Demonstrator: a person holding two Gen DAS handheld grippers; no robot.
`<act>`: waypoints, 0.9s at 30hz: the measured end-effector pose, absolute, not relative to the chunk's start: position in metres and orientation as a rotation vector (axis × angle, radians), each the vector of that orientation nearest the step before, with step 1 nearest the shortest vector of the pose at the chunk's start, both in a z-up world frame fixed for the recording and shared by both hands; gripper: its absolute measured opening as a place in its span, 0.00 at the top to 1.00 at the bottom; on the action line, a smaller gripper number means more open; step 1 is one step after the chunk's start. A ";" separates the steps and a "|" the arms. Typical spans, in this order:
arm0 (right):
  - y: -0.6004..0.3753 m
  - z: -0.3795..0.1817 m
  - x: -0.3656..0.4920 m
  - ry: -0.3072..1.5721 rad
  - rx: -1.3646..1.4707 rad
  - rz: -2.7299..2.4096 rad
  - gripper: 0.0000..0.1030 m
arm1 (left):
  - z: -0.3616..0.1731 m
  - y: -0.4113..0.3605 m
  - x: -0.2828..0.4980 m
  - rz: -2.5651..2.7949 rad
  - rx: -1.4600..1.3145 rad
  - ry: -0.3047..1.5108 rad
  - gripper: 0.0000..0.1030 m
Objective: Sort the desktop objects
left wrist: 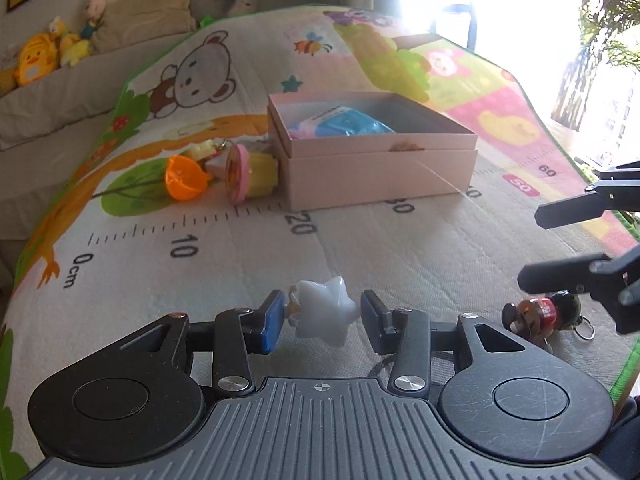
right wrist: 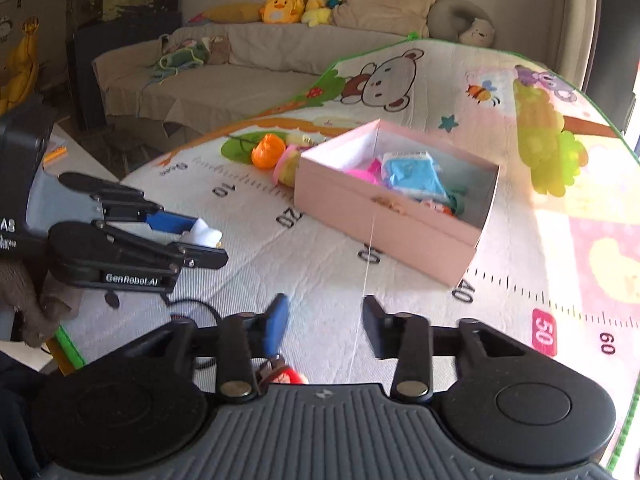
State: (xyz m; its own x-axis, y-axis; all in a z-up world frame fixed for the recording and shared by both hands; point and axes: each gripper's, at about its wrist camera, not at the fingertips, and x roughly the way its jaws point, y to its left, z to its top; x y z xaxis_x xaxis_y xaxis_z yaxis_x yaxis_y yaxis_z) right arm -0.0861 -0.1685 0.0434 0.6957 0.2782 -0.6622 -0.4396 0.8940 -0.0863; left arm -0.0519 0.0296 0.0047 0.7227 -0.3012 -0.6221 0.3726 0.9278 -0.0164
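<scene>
Left gripper (left wrist: 320, 320): clamped on the white star charm (left wrist: 326, 316), carried above the mat (left wrist: 360, 248).
Right gripper (right wrist: 324, 324): jaws apart, nothing between them.
Risk, star: it is glossy and pointed and looks gripped only at its sides, so it could twist or slip out on the way to the box.
Risk, keychain: the red figure keychain (left wrist: 540, 314) lies just under the right gripper; a low pass could knock it toward the mat's near edge.
Pink box (left wrist: 380, 160): open, mid-mat, far from both grippers; blue packet (left wrist: 344, 124) inside.
Unsorted: orange cup (left wrist: 186, 178) and pink-rimmed yellow toy (left wrist: 250, 172), touching the box's left side.
</scene>
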 end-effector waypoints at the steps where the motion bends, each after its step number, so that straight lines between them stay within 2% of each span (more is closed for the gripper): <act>1: -0.166 0.033 -0.089 0.706 -0.260 0.403 0.30 | 0.002 0.030 -0.052 -0.372 0.114 0.673 0.55; 8: -0.164 0.004 -0.081 0.751 -0.287 0.386 0.21 | -0.002 0.029 -0.055 -0.369 0.128 0.670 0.53; 13: -0.176 0.003 -0.069 0.726 -0.286 0.267 0.21 | -0.002 0.028 -0.054 -0.366 0.125 0.671 0.45; 20: -0.195 -0.002 -0.063 0.755 -0.128 0.243 0.21 | -0.002 0.027 -0.055 -0.369 0.121 0.665 0.35; 22: -0.197 -0.002 -0.063 0.759 -0.082 0.254 0.23 | -0.002 0.028 -0.055 -0.370 0.116 0.665 0.32; 24: -0.194 -0.001 -0.063 0.749 -0.077 0.274 0.32 | -0.003 0.029 -0.054 -0.369 0.106 0.666 0.30; 27: -0.185 -0.001 -0.063 0.737 -0.084 0.309 0.38 | -0.003 0.031 -0.053 -0.366 0.089 0.672 0.29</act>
State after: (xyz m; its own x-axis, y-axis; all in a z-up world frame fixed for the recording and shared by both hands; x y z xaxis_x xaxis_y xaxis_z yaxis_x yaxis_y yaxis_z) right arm -0.0629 -0.1846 -0.0007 0.6972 0.2473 -0.6728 -0.3064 0.9514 0.0323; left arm -0.0528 0.0313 -0.0031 0.7218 -0.3019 -0.6228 0.3591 0.9326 -0.0359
